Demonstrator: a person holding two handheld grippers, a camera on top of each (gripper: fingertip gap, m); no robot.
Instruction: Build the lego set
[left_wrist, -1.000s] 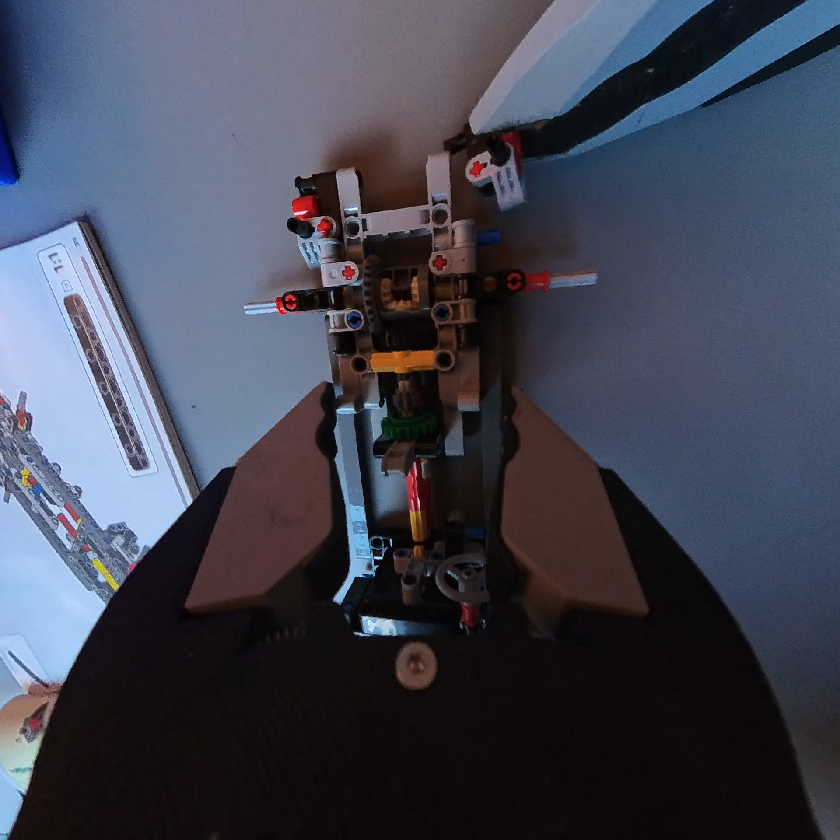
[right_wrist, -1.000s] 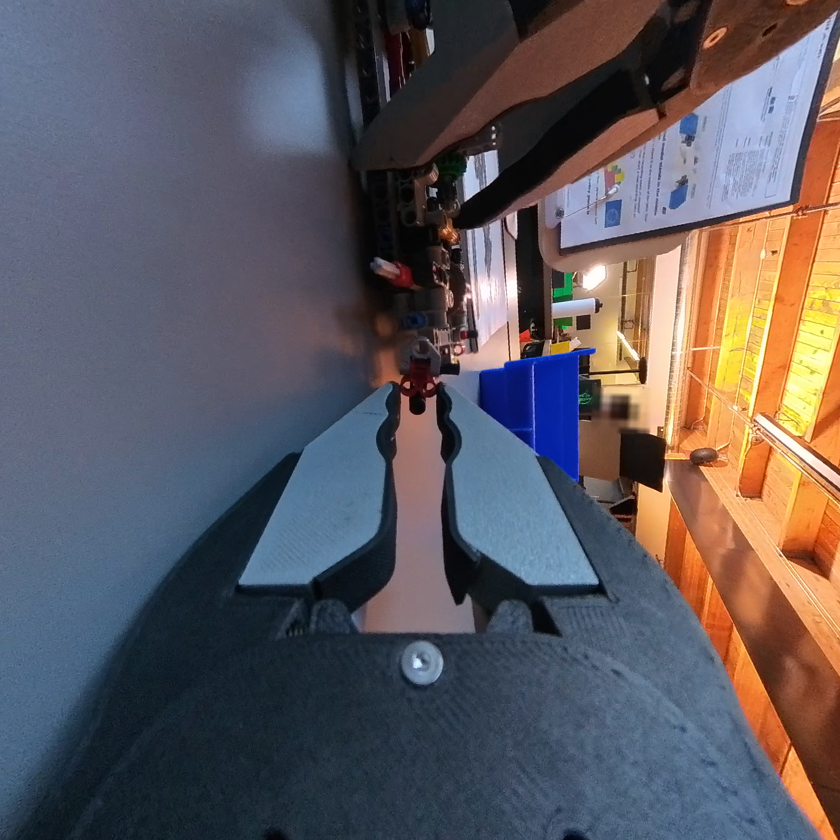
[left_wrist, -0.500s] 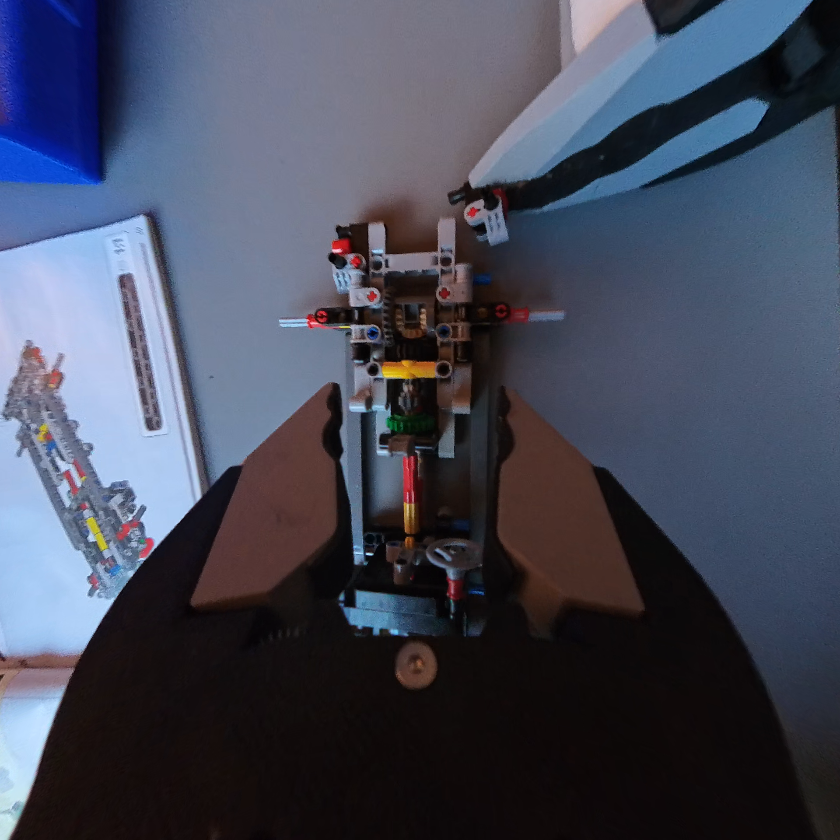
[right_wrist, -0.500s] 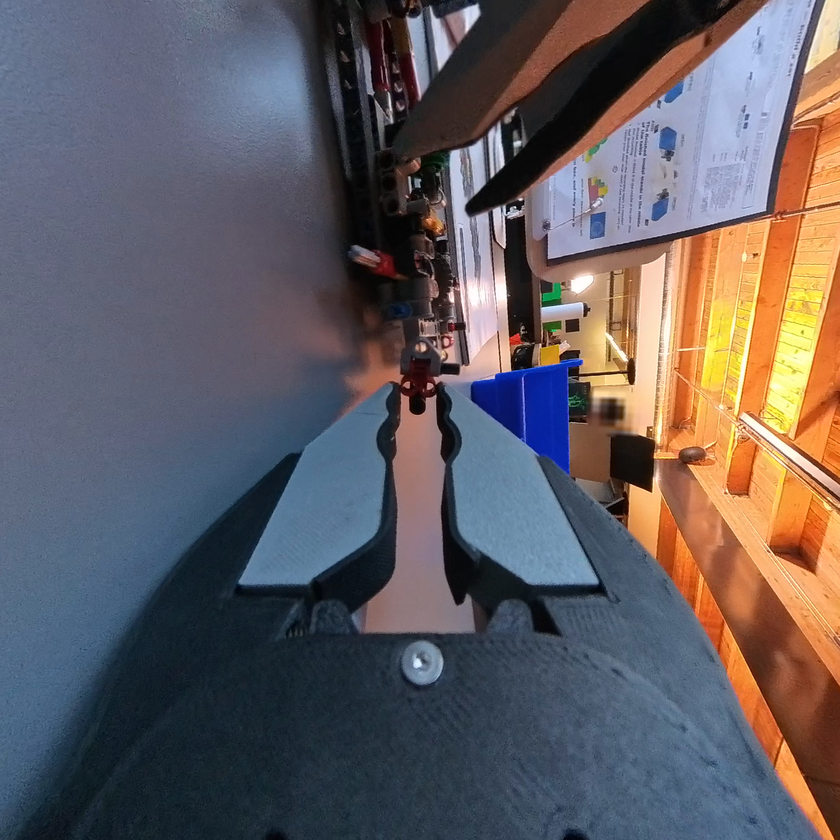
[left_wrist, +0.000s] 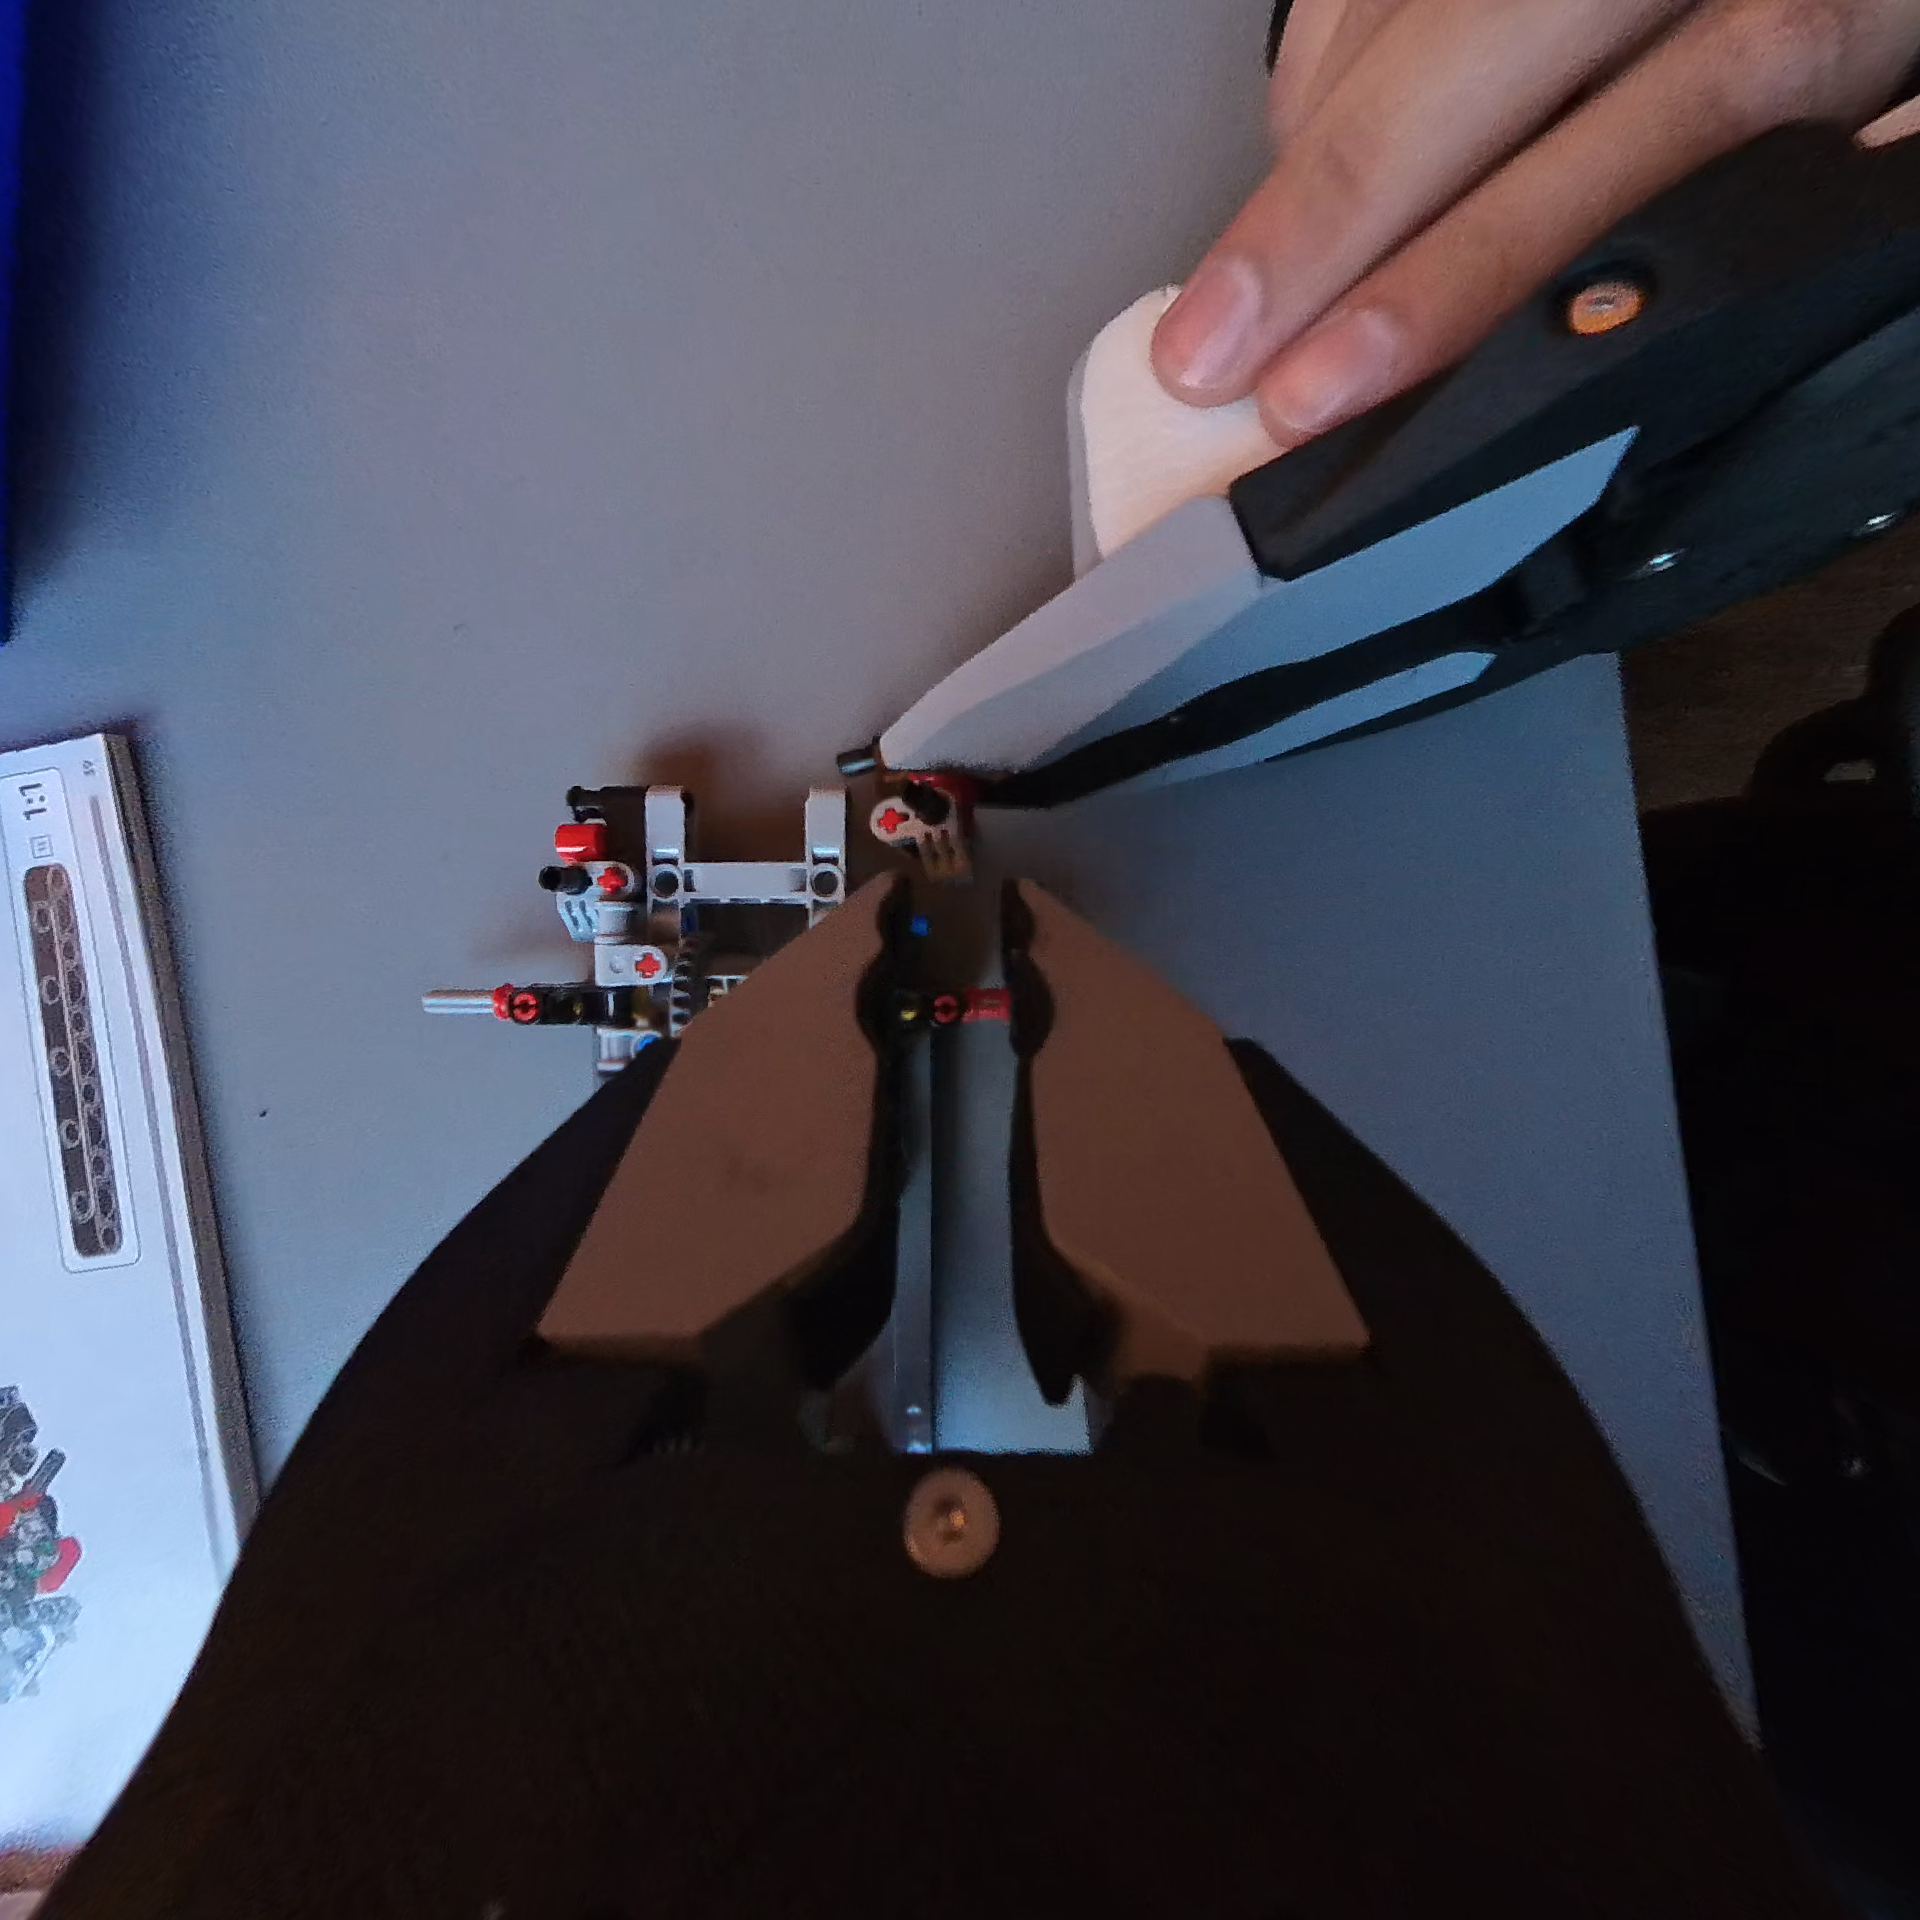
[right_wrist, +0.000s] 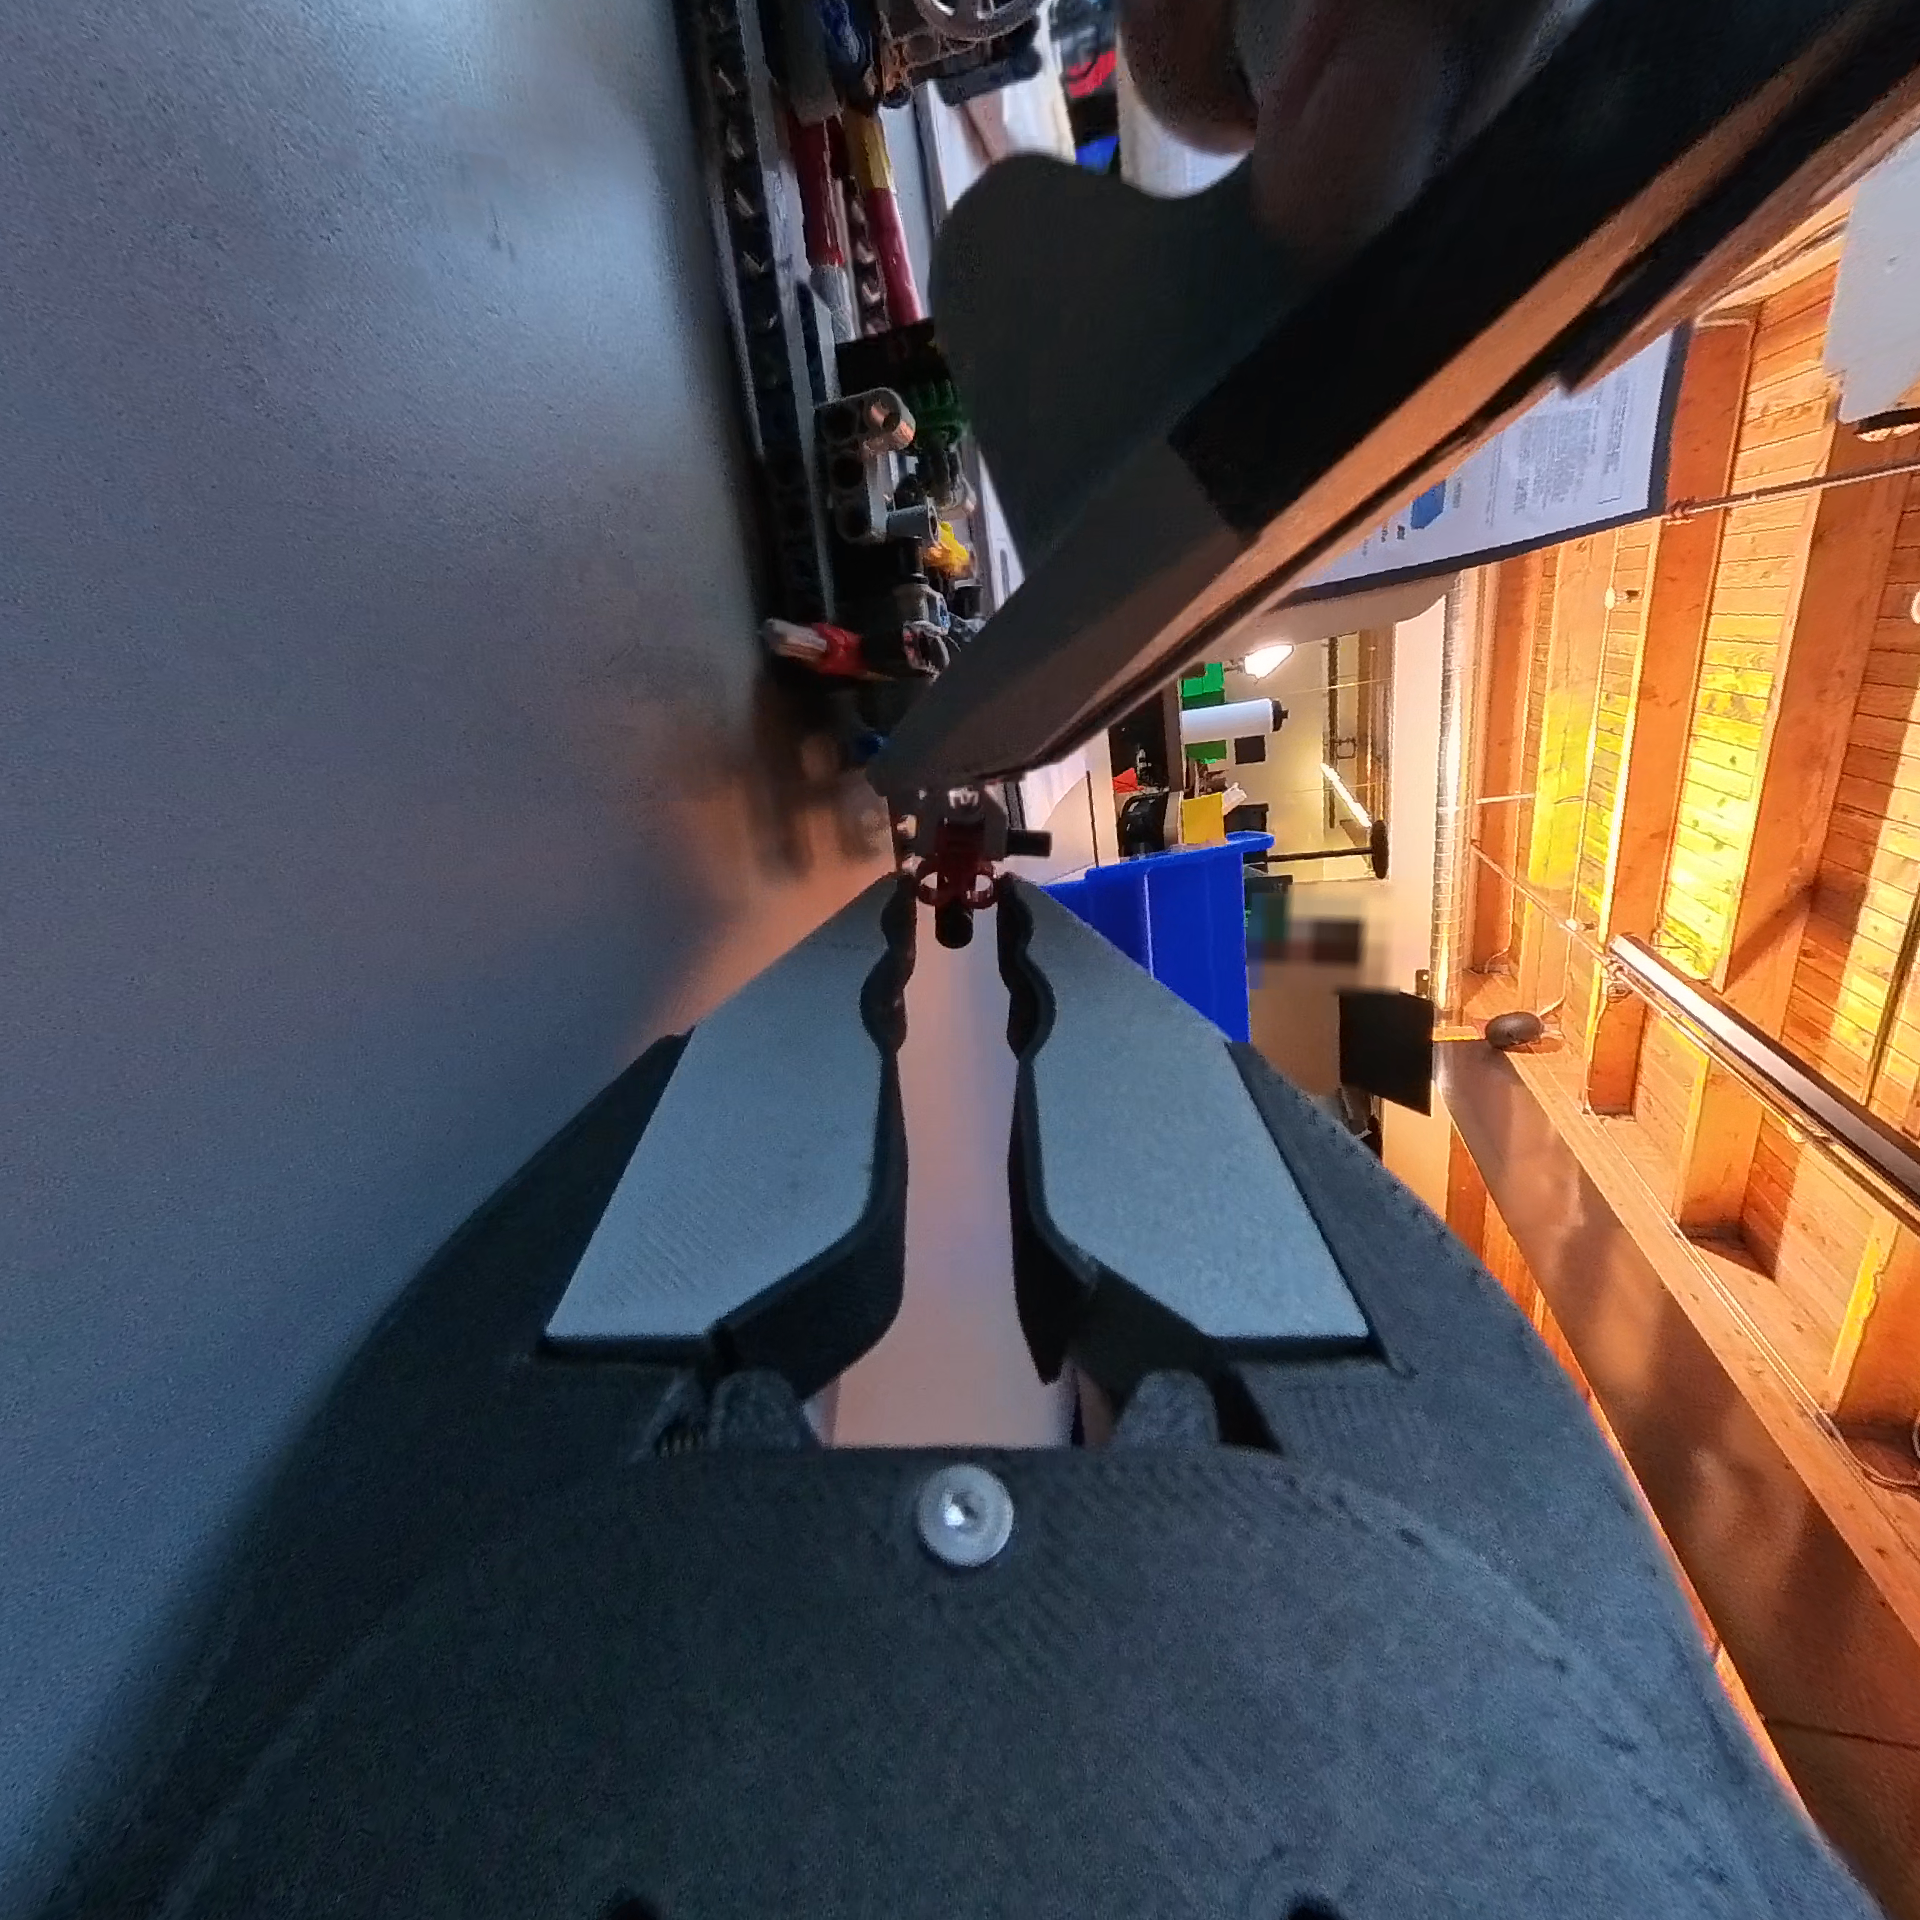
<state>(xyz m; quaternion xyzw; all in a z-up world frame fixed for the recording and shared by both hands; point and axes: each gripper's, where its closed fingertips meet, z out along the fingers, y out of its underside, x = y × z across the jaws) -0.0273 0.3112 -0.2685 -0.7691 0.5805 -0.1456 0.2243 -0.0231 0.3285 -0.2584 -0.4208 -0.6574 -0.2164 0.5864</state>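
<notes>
the right tongs (right_wrist: 951, 894) are closed on a small grey-and-red toy-brick piece (right_wrist: 956, 862), pinching its red part at the very tips, and in the left wrist view that piece (left_wrist: 920, 821) hangs just beyond the far right corner of the toy-brick frame (left_wrist: 727, 883). a hand (left_wrist: 1455, 187) grips that tool from the upper right.

the left tongs (left_wrist: 948, 899) are drawn close together over the frame's right side, with a dark beam and a red-tipped cross rod (left_wrist: 977, 1005) showing in the narrow slot between them. i cannot tell whether the pads actually press on that beam.

the frame's long axis runs near to far, away from the left tongs, with rods sticking out left and right. the small piece lies just past the left tongs' tips, slightly to the left of their slot, so both tools crowd the same corner.

everything sits on a plain grey table (left_wrist: 520, 416). an instruction booklet (left_wrist: 94, 1143) lies at the left, and a blue bin (right_wrist: 1174, 914) stands farther off, with a wooden-walled room beyond.
</notes>
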